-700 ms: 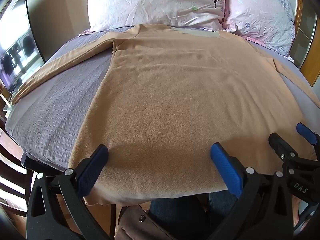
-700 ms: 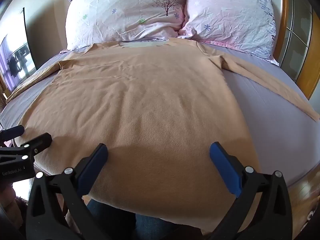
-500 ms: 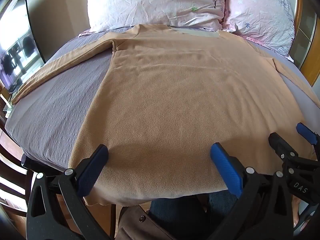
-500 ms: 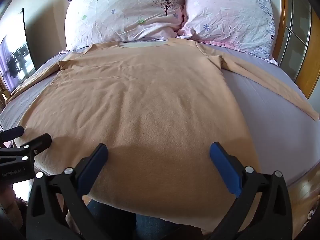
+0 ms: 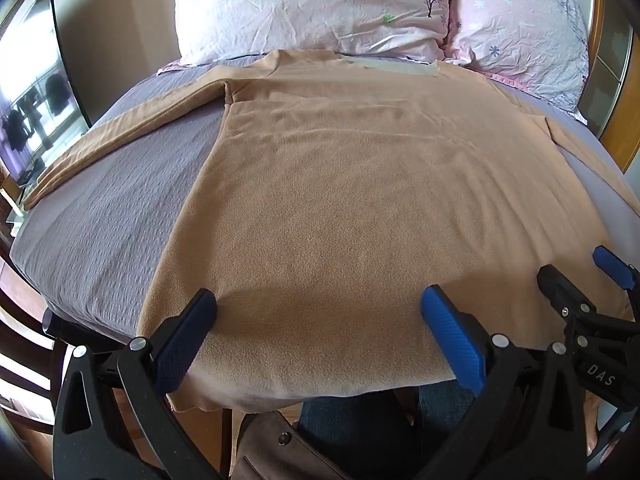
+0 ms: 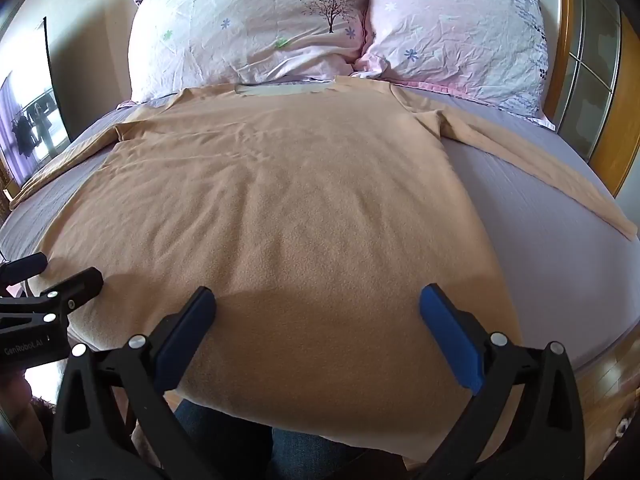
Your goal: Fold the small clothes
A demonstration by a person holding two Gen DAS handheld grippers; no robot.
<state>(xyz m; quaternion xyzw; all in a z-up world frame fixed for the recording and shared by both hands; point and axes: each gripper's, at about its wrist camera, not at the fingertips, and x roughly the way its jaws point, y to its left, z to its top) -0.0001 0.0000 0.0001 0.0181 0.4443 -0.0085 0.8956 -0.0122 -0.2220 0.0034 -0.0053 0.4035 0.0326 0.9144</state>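
Observation:
A tan long-sleeved shirt (image 5: pixel 360 200) lies flat on the grey bed sheet (image 5: pixel 112 216), collar toward the pillows, both sleeves spread out sideways, hem hanging over the near bed edge. It also shows in the right wrist view (image 6: pixel 280 220). My left gripper (image 5: pixel 320 320) is open and empty, above the hem toward the shirt's left side. My right gripper (image 6: pixel 318 320) is open and empty, above the hem toward the right side. Each gripper shows at the edge of the other's view: the right gripper (image 5: pixel 580 280) and the left gripper (image 6: pixel 52 276).
Two floral pillows (image 6: pixel 256 24) (image 6: pixel 452 28) lean at the head of the bed. A wooden headboard (image 6: pixel 628 120) is at the far right. A dark framed screen or mirror (image 5: pixel 32 108) stands at the left. The person's jeans (image 5: pixel 360 432) show below the hem.

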